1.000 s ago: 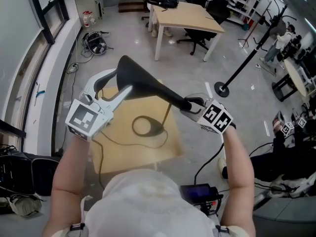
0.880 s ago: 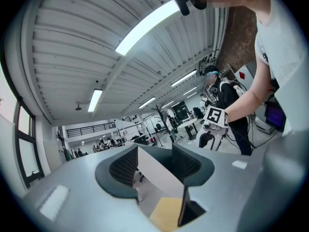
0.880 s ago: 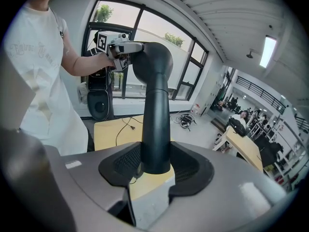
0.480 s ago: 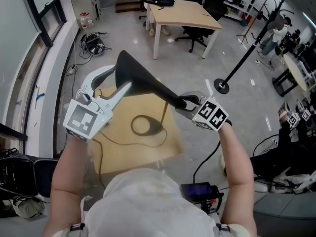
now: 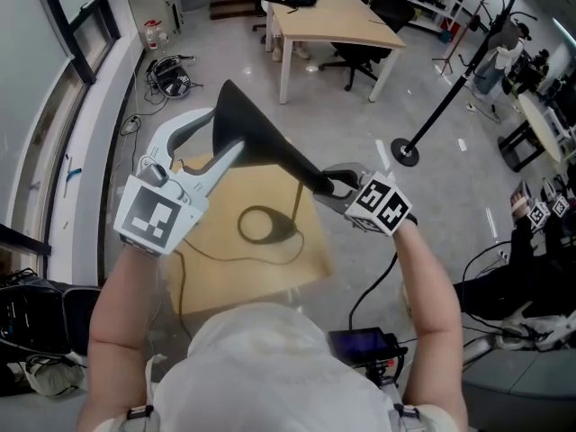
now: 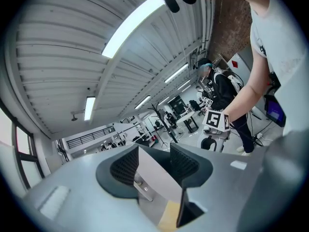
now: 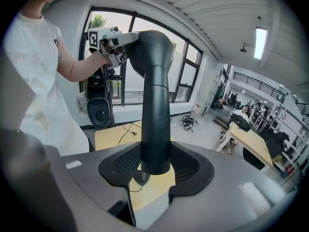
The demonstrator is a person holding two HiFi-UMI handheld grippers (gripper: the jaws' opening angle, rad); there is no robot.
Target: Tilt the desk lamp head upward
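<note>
On my left, the left gripper point(image 5: 225, 140) has the wide, flared end of the desk lamp head point(image 5: 263, 139) between its jaws. They have just been closing, and the ribbed pads point(image 6: 126, 167) now bite on the thin pale face at the rim, which crosses the gap at a slant. The head hangs in the air above the small wooden table point(image 5: 310, 257), wide end raised, tapering down and to the right. Under it the ring base point(image 5: 259, 226) lies flat on the table top, joined to the head by a thin stem point(image 5: 300, 210), with a cable point(image 5: 202, 252) trailing off toward me. Further right, the right gripper point(image 5: 333, 184) is clamped around the narrow black neck point(image 7: 155, 120). I judge the lamp to be light and its shell rigid but smooth, so a shallow pinch may slip. The stem looks slender and the base slight, so I lever from the wide rim and brace at the neck, keeping the load off the stem
</note>
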